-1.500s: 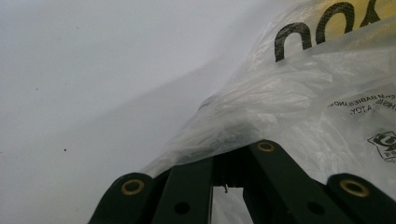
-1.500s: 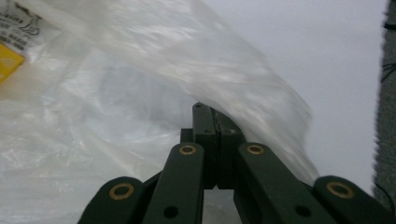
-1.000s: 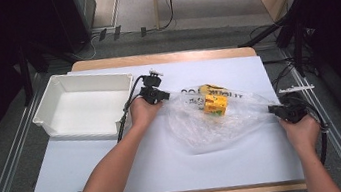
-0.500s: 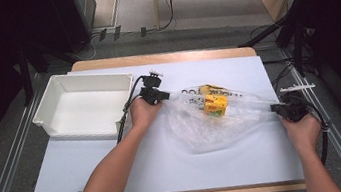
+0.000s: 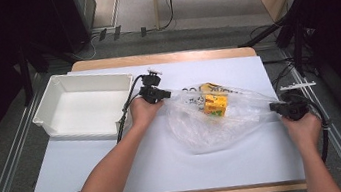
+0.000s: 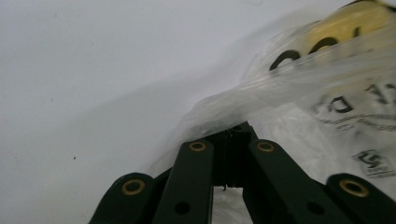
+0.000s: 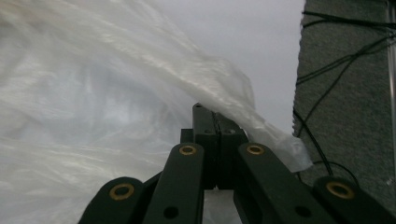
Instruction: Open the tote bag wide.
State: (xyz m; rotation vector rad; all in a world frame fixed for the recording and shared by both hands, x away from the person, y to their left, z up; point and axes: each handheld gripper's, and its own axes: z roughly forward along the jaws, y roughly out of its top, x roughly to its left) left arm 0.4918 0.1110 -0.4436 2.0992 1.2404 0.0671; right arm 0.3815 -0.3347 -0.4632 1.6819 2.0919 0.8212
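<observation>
A clear plastic bag (image 5: 222, 119) with black print lies stretched across the white table (image 5: 169, 172). Inside it sits a yellow-orange carton (image 5: 215, 104). My left gripper (image 5: 166, 95) is shut on the bag's left edge; in the left gripper view its jaws are pressed together with the bag's film (image 6: 299, 116) bunched over them. My right gripper (image 5: 272, 107) is shut on the bag's right end, and the right gripper view shows the film (image 7: 140, 93) drawn into a twisted tail clamped between the closed jaws.
A white rectangular bin (image 5: 84, 105) stands at the table's far left, close behind the left hand. Cables (image 5: 127, 107) trail from both grippers. Grey floor with black cords lies past the table's right edge (image 7: 345, 93).
The right gripper has drawn the bag's right end slightly outward, pulling the film a little tauter. The left gripper has stayed in place.
</observation>
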